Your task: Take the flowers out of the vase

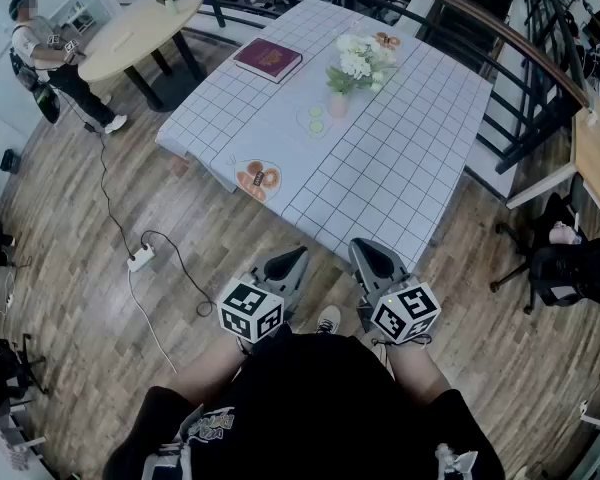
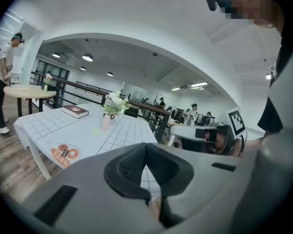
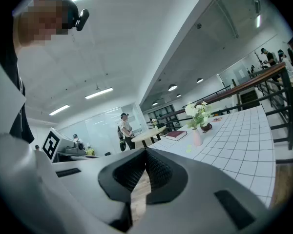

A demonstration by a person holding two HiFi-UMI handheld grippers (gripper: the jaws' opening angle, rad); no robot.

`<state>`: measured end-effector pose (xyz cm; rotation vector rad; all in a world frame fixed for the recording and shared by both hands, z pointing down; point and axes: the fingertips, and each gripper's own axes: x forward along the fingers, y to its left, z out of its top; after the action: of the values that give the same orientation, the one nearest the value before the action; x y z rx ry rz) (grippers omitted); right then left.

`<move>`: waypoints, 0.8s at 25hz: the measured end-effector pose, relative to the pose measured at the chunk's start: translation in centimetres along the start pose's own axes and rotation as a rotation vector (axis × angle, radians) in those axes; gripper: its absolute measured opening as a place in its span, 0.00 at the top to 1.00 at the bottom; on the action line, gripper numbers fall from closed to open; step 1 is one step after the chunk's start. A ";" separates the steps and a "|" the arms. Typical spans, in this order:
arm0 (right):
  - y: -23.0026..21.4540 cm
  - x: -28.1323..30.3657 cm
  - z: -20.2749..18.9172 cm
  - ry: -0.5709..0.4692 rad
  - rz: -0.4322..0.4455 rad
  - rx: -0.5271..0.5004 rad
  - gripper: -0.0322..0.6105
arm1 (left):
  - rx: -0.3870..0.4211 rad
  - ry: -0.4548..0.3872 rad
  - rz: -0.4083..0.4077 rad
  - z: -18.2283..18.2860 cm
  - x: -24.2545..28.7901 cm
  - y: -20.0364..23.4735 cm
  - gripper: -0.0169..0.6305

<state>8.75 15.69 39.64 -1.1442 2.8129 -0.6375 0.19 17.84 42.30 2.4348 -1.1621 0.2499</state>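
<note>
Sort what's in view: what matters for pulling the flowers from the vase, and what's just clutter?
Job: flowers, pink vase, left gripper, right gripper (both shut, empty).
Lying about: red book, packet of doughnuts, power strip on the floor, round table.

Head view peers steeply down, well back from the worktop (image 1: 400, 168); both gripper views look nearly level across it, all three sharing the flowers (image 1: 358, 63).
</note>
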 end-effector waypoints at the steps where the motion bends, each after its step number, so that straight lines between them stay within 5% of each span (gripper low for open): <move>1: 0.0 0.1 0.0 0.000 0.000 0.001 0.92 | 0.001 0.000 -0.001 0.1 0.0 0.0 0.96; 20: 0.2 -0.5 1.0 -0.048 0.049 0.013 0.92 | 0.018 0.006 -0.001 0.5 0.6 -0.4 0.96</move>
<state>9.22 15.81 38.64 -1.0695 2.7833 -0.6162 0.85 17.45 41.91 2.4487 -1.1615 0.2680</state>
